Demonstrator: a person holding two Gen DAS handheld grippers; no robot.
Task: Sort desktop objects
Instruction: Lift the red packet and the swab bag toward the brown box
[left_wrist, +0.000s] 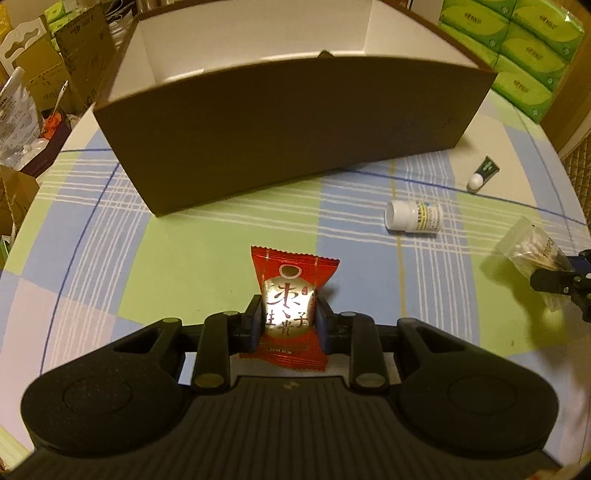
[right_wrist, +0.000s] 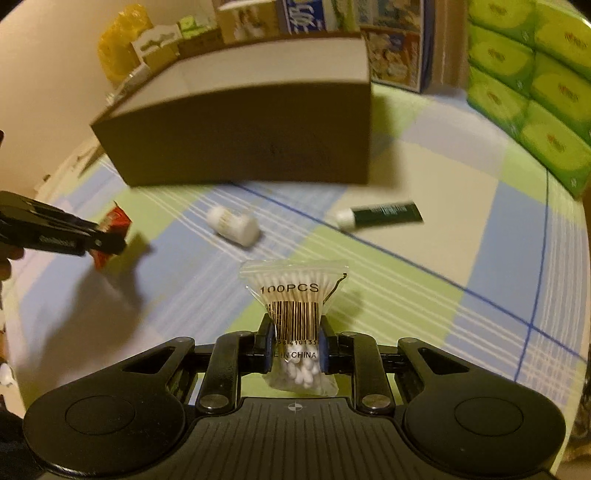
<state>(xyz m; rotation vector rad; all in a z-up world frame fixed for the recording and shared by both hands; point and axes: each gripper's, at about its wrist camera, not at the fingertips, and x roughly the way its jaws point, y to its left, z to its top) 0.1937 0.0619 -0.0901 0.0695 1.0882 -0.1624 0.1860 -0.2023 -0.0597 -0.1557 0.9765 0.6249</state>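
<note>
My left gripper (left_wrist: 289, 314) is shut on a red snack packet (left_wrist: 291, 280) and holds it above the checked tablecloth, in front of the brown open box (left_wrist: 288, 133). My right gripper (right_wrist: 295, 332) is shut on a clear bag of cotton swabs (right_wrist: 293, 291), also lifted off the table. In the left wrist view the swab bag (left_wrist: 528, 247) and right gripper (left_wrist: 554, 282) show at the right edge. In the right wrist view the left gripper (right_wrist: 107, 240) with the red packet (right_wrist: 114, 221) shows at the left. A white pill bottle (left_wrist: 413, 216) and a dark tube with a white cap (left_wrist: 484, 171) lie on the cloth.
The box (right_wrist: 240, 147) has a white inside and stands at the table's far side. Green tissue packs (left_wrist: 524, 44) are stacked at the back right. Cartons and bags (left_wrist: 33, 85) crowd the left beyond the round table's edge. The bottle (right_wrist: 232, 223) and tube (right_wrist: 380, 214) lie between me and the box.
</note>
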